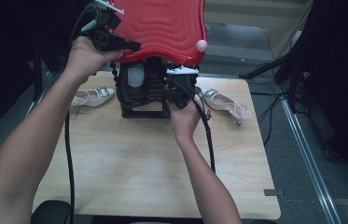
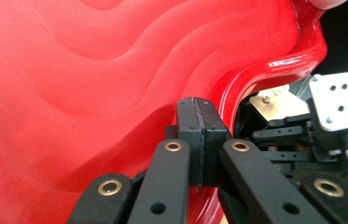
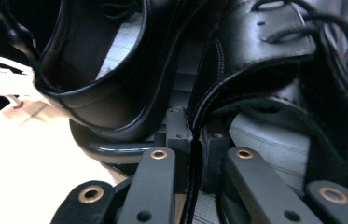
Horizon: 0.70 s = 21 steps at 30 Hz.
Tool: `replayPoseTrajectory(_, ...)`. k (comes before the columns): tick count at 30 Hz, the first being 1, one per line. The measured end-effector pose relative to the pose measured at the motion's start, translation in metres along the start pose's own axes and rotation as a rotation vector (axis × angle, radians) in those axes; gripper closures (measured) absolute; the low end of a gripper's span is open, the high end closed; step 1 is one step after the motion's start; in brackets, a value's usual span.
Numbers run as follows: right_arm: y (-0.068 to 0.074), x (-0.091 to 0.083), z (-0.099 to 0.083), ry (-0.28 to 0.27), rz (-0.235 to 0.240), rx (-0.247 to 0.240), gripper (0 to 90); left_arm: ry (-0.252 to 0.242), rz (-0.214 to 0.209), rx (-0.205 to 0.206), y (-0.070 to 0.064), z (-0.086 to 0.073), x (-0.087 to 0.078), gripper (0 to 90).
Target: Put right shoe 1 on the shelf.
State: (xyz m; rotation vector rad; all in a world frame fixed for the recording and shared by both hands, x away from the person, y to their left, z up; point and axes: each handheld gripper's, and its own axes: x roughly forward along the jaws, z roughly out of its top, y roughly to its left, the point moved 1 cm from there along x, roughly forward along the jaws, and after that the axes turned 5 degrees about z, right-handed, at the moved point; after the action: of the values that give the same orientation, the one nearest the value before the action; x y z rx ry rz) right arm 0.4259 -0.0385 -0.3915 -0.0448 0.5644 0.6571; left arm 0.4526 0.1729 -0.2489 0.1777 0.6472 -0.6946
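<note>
Black shoe (image 3: pixel 274 70), one of a pair in a black case at the far side of the wooden counter (image 1: pixel 153 168), is pinched at its edge by the right claw (image 3: pixel 195 135). The left claw (image 2: pixel 202 135), jaws closed, clamps the raised red lid (image 1: pixel 162 25). White heeled shoes (image 1: pixel 225 103) lie either side.
</note>
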Motion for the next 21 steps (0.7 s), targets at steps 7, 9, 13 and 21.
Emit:
replayPoseTrajectory(7,-0.003,0.000,0.003,0.008,0.072,0.045,70.7,-0.008,0.007,-0.003,-0.001,-0.001,0.000,90.0)
replayPoseTrajectory(9,-0.004,-0.001,0.003,0.012,0.092,0.056,69.2,-0.010,0.008,-0.005,-0.001,-0.001,0.000,90.0)
replayPoseTrajectory(13,-0.002,-0.007,0.003,0.017,0.097,0.041,65.8,-0.015,0.012,-0.012,-0.001,-0.001,0.001,90.0)
replayPoseTrajectory(21,0.006,-0.033,0.003,0.040,0.138,0.014,77.0,-0.020,0.013,-0.017,-0.001,-0.002,0.001,90.0)
